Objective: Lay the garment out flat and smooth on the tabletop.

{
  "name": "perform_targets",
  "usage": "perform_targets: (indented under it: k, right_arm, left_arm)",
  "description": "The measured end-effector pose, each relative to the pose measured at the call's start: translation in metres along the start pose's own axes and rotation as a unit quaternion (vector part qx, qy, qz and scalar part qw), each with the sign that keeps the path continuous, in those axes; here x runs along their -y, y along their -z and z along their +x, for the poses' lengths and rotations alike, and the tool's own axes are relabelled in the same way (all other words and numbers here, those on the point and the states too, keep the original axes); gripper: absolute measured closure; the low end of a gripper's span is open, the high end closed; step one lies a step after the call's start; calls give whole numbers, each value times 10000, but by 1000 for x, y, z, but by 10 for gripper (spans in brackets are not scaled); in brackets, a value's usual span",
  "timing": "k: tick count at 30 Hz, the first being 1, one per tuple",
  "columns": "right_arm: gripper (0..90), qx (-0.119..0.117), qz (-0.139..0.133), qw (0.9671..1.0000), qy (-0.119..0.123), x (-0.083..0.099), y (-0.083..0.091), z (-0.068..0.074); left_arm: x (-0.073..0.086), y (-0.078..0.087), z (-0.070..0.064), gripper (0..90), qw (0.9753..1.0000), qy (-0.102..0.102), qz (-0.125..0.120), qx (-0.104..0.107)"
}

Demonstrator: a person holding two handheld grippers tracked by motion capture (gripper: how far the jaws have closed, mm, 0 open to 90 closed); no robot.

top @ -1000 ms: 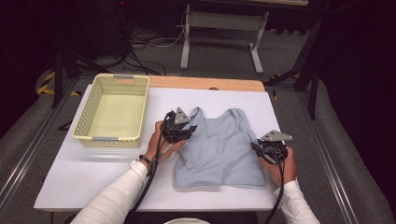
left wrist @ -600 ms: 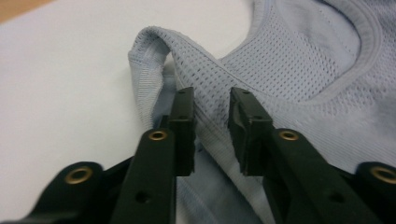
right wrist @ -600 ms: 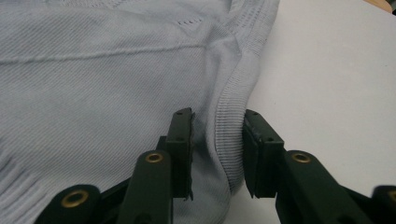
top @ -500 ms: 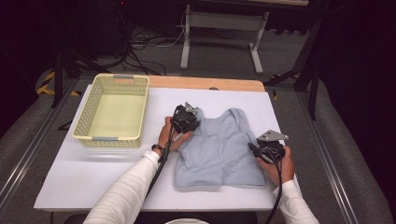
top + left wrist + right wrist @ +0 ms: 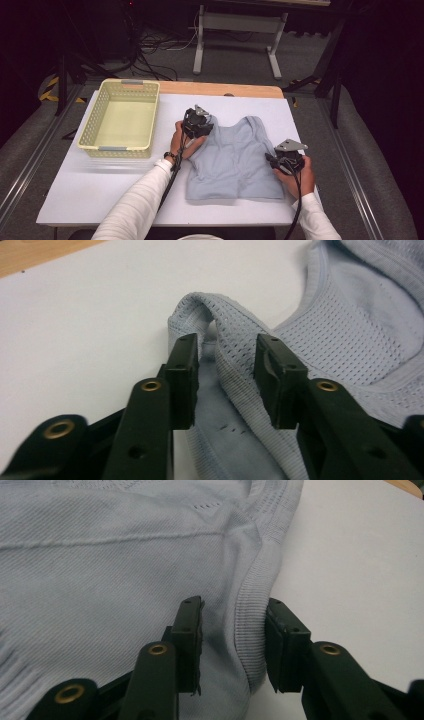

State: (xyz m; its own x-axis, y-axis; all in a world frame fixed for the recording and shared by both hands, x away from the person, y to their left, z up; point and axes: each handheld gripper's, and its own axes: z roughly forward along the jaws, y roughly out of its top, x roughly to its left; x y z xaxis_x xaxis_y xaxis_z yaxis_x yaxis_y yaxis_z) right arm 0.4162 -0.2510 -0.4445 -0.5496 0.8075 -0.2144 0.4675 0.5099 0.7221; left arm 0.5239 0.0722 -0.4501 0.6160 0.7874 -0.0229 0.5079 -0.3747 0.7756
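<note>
Tank top [image 5: 232, 160], pale blue-grey, lies flat on the white tabletop [image 5: 100, 195] in front of the person, just right of the cream basket [image 5: 120, 117]. It looks light and limp, a thin knit with open mesh at the shoulders, so it should sag and fold wherever it is lifted and give no stiffness of its own. The ribbed bindings at strap and hem look like the firmest places to pinch.

The left gripper [image 5: 225, 385] has its jaws part open, straddling the mesh shoulder strap [image 5: 235, 345] without yet closing on it. The right gripper [image 5: 232, 645] is likewise part open, its jaws either side of the ribbed edge [image 5: 250, 630] near the lower right corner of the garment; nothing is clamped.

The tabletop cover is smooth and matte, so the fabric should slide a little when dragged. A strip of bare wood [image 5: 220, 89] shows at the far edge. Beyond lie grey carpet, loose cables [image 5: 155, 47] and a metal stand [image 5: 237, 35] in a dim room.
</note>
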Motion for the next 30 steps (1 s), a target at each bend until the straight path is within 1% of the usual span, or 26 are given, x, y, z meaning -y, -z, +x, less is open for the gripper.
perform_targets:
  k: [1, 2, 3, 5, 7, 8, 9, 10, 12, 13, 15, 16, 17, 18, 19, 20, 21, 23, 25, 26, 28, 30]
  right_arm:
    - [631, 1, 2, 10000, 5, 0, 0, 0]
    - [628, -2, 7, 10000, 12, 0, 0, 0]
    - [627, -5, 8, 10000, 13, 0, 0, 1]
    - [622, -5, 3, 10000, 4, 0, 0, 0]
    - [615, -19, 5, 10000, -4, 0, -1, 0]
    - [612, -26, 4, 10000, -2, 0, -1, 0]
    - [610, -26, 4, 10000, -1, 0, -1, 0]
    - [609, -35, 14, 10000, 13, 0, -1, 0]
    - [607, -54, 18, 10000, 31, 0, -2, 1]
    - [607, -57, 20, 10000, 34, 0, -2, 1]
    - [610, -84, 32, 10000, 33, 0, -3, 1]
    - [611, -109, 29, 9999, 17, 0, -3, 1]
    - [614, -135, 20, 9999, -14, 0, -3, 0]
    - [618, -158, 18, 9999, -25, 1, -3, -1]
    - [625, -190, 7, 9998, -71, 1, -3, -2]
    - [631, -202, 4, 9998, -91, 2, -3, -2]
    - [636, -210, 6, 9997, -105, 2, -3, -3]
    - [640, -217, 1, 9997, -120, 2, -3, -3]
    - [640, -222, 0, 9997, -131, 3, -3, -3]
    - [641, -224, 1, 9997, -130, 3, -3, -3]
    - [641, -223, 7, 9997, -133, 3, -3, -3]
    - [641, -218, 13, 9997, -131, 3, -3, -3]
  left_arm:
    - [0, -2, 0, 652, 10000, 43, 20, 18]
    - [0, -4, 1, 653, 10000, 11, 54, 59]
    - [0, -7, 0, 660, 9999, -39, 148, 65]
    - [0, -11, -2, 661, 9996, -134, 251, 11]
    - [-1, -13, -4, 643, 9994, -215, 276, -52]
    - [-2, -14, -4, 615, 9994, -196, 277, -110]
    - [-2, -14, -4, 568, 9992, -138, 317, -186]
    - [-3, -15, -3, 537, 9993, -123, 316, -143]
    - [-4, -16, -2, 544, 9993, -131, 336, -93]
    - [-4, -16, -2, 554, 9993, -145, 346, -28]
    - [-4, -16, -2, 608, 9993, -156, 351, 15]
    - [-4, -16, -3, 652, 9991, -201, 352, 104]
    - [-5, -16, -4, 712, 9991, -204, 352, 139]
    - [-5, -15, -4, 745, 9988, -265, 384, 153]
    - [-5, -15, -5, 801, 9987, -272, 395, 155]
    - [-6, -15, -6, 818, 9987, -293, 401, 136]
    - [-6, -14, -6, 832, 9987, -346, 374, 99]
    - [-7, -10, -5, 851, 9991, -279, 300, 106]
    - [-8, -3, -3, 852, 9996, -207, 140, 116]
    - [-9, 2, -4, 852, 9999, -137, 14, 68]
    - [-11, 10, -5, 852, 9998, -163, -136, 0]
    - [-14, 19, -7, 852, 9993, -208, -267, -130]
